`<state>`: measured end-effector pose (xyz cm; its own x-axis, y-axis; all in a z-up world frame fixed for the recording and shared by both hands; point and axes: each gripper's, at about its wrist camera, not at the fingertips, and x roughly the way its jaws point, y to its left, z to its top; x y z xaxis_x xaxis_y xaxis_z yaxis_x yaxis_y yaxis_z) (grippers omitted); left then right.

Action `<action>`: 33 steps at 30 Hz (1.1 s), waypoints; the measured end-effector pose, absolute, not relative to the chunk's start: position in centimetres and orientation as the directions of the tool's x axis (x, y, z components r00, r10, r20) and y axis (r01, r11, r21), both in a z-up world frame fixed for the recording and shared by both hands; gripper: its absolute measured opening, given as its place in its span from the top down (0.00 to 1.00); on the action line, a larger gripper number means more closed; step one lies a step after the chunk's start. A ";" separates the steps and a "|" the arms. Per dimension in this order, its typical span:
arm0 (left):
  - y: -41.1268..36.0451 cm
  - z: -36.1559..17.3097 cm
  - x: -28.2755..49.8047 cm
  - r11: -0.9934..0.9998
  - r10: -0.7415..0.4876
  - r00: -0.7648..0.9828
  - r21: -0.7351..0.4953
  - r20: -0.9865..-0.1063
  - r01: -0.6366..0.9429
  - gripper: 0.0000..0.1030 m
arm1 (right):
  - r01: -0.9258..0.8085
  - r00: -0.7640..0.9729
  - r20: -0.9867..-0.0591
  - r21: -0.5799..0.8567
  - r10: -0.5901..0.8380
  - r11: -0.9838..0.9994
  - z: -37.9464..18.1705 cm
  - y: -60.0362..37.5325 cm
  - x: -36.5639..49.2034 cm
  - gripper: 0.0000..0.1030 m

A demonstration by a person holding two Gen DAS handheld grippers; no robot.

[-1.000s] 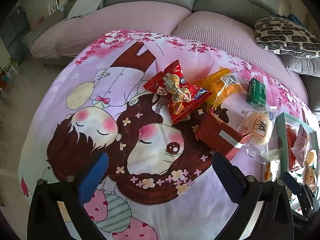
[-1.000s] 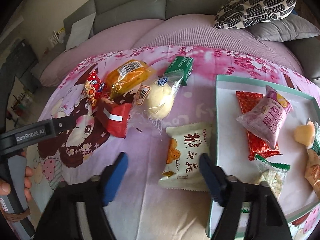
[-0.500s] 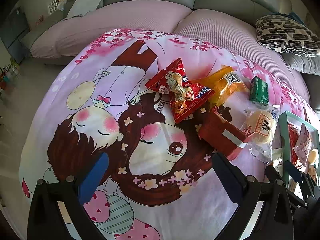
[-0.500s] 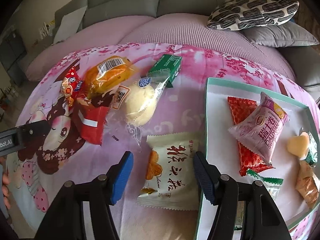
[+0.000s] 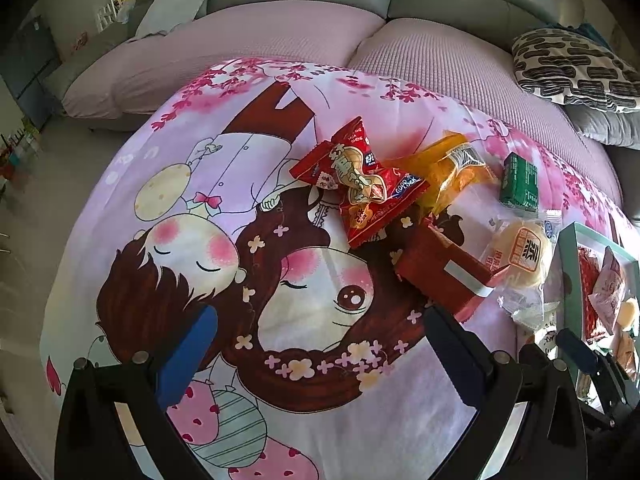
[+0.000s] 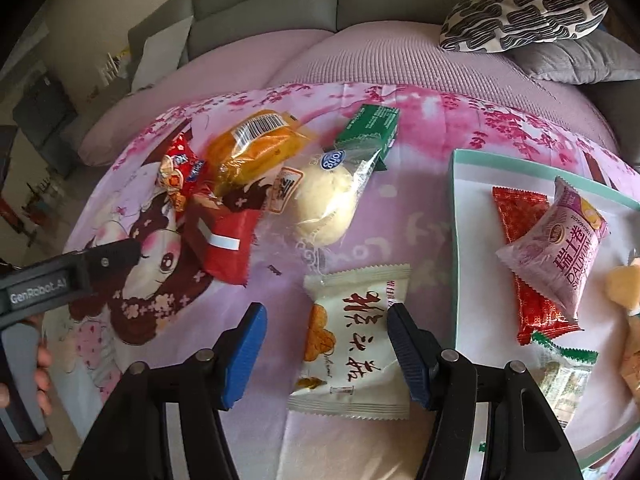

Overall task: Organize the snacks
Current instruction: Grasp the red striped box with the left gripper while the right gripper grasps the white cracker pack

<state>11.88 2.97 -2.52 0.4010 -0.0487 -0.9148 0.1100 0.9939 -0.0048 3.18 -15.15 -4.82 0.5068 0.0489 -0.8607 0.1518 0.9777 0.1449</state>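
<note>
Right wrist view shows the right gripper [image 6: 324, 354] spread wide astride the white snack packet [image 6: 354, 340], which lies just left of the teal tray [image 6: 454, 240], likely for lifting it in, while the left gripper [image 5: 320, 356] hangs spread and empty.

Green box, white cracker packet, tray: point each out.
green box [image 6: 370, 126]: right wrist view, top face.
white cracker packet [image 6: 356, 340]: right wrist view, printed front.
tray [image 6: 453, 240]: right wrist view, left rim.
</note>
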 end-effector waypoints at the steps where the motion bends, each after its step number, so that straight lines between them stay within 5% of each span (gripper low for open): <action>1: 3.0 -2.5 11.9 0.994 -0.053 0.402 -0.011 -0.914 0.106 0.00 | 0.156 0.507 -0.861 0.131 0.035 0.979 -4.8 -15.1 3.2 0.36; 11: 3.5 -2.5 12.4 0.992 -0.129 0.410 -0.117 -0.903 0.054 0.00 | 0.177 0.470 -0.882 0.080 -0.013 0.981 -5.7 -15.4 3.4 0.36; 16: 3.0 -2.7 13.1 0.957 -0.273 0.409 -0.287 -0.871 0.028 0.00 | 0.167 0.468 -0.884 0.074 -0.013 0.983 -5.8 -15.1 3.5 0.36; 20: 2.4 -2.8 13.4 0.934 -0.329 0.427 -0.357 -0.842 0.017 0.00 | 0.171 0.460 -0.887 0.047 -0.037 0.984 -5.8 -15.1 3.4 0.46; 29: 1.2 -4.7 14.9 0.933 -0.327 0.372 -0.359 -0.869 -0.017 0.01 | 0.188 0.450 -0.893 0.077 -0.017 0.979 -5.9 -15.7 3.4 0.46; 31: 1.1 -5.1 15.0 0.918 -0.365 0.356 -0.396 -0.860 -0.017 0.04 | 0.193 0.450 -0.893 0.087 -0.010 0.977 -5.9 -15.8 3.4 0.46; 33: 0.9 -5.7 15.1 0.903 -0.399 0.333 -0.430 -0.854 -0.022 0.21 | 0.198 0.449 -0.894 0.097 -0.002 0.975 -6.0 -15.9 3.5 0.46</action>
